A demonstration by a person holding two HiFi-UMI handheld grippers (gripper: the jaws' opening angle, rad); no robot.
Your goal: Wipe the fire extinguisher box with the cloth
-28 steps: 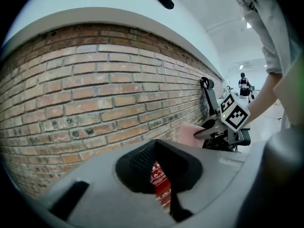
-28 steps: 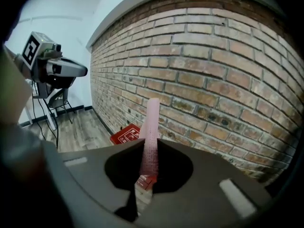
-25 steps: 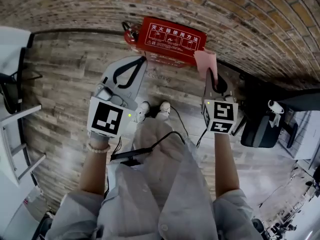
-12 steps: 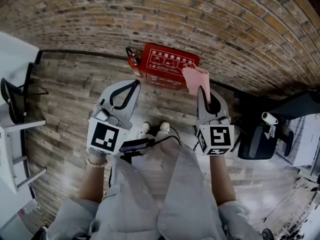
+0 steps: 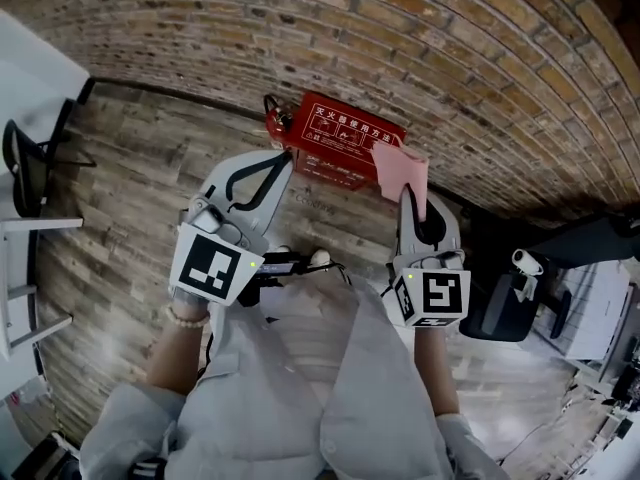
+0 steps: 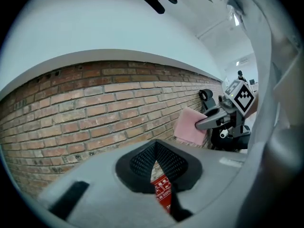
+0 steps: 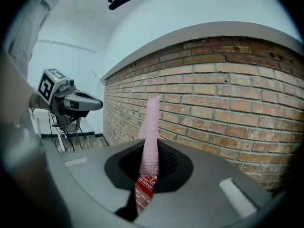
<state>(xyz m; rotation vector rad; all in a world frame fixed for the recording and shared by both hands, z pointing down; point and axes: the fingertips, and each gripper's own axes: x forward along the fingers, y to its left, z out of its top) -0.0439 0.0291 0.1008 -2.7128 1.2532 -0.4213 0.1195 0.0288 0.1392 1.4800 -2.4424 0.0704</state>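
The red fire extinguisher box [image 5: 343,144] stands on the floor against the brick wall. My right gripper [image 5: 412,200] is shut on a pink cloth [image 5: 402,168], which sticks up past its tips and overlaps the box's right end in the head view. In the right gripper view the cloth [image 7: 152,132] stands upright between the jaws, with the red box [image 7: 144,191] showing below it. My left gripper [image 5: 284,157] is shut with nothing in it, its tips over the box's left end. Through its jaws a strip of the box [image 6: 163,194] shows, with the cloth [image 6: 190,126] off to the right.
A brick wall [image 5: 400,38] runs behind the box, above a wooden plank floor [image 5: 130,198]. A red extinguisher [image 5: 276,118] stands at the box's left end. A black office chair [image 5: 510,293] is at the right. A white desk [image 5: 20,58] and a dark chair [image 5: 25,163] are at the left.
The head view has swung and the box now sits a little more to the right. Both grippers keep their pose, and the cloth stays in the right one near the box's right end.
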